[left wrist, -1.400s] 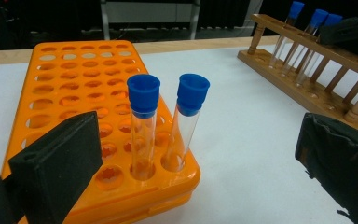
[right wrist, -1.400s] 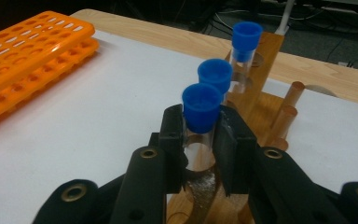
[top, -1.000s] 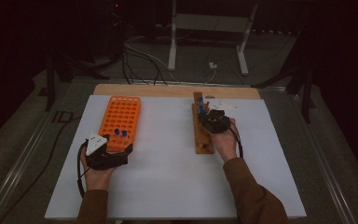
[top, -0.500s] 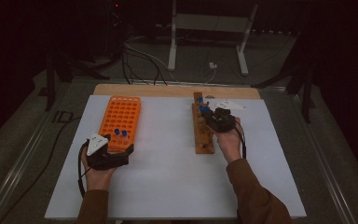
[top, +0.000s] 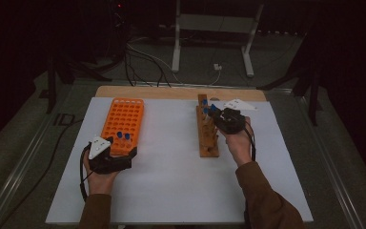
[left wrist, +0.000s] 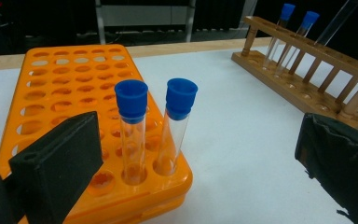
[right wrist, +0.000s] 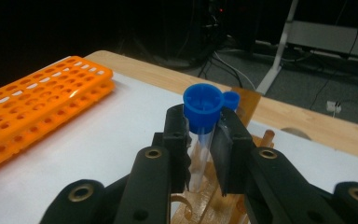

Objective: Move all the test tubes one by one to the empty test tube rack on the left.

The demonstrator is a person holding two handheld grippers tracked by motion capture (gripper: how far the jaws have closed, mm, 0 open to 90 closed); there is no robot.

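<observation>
An orange rack (top: 124, 121) lies at the left with two blue-capped tubes (left wrist: 131, 126) (left wrist: 179, 116) standing in its near holes. My left gripper (top: 113, 160) (left wrist: 196, 140) is open at the rack's near end, one jaw on either side of that corner and touching neither tube. At the right stands a wooden rack (top: 207, 133) (left wrist: 307, 70) with two capped tubes (left wrist: 279, 28) in its far end. My right gripper (top: 225, 119) (right wrist: 203, 135) hangs over the wooden rack, shut on a clear tube just under its blue cap (right wrist: 202, 109). The tube's lower end is above the wooden rack (right wrist: 214, 200).
A white sheet (top: 171, 171) covers the table, with a wooden strip (top: 171, 92) along its far edge. Cables and a stand's metal legs (top: 209, 43) lie on the dark floor beyond. Between the two racks the sheet is bare.
My right gripper has risen a little over the wooden rack with the tube in its jaws. The left gripper has stayed where it was.
</observation>
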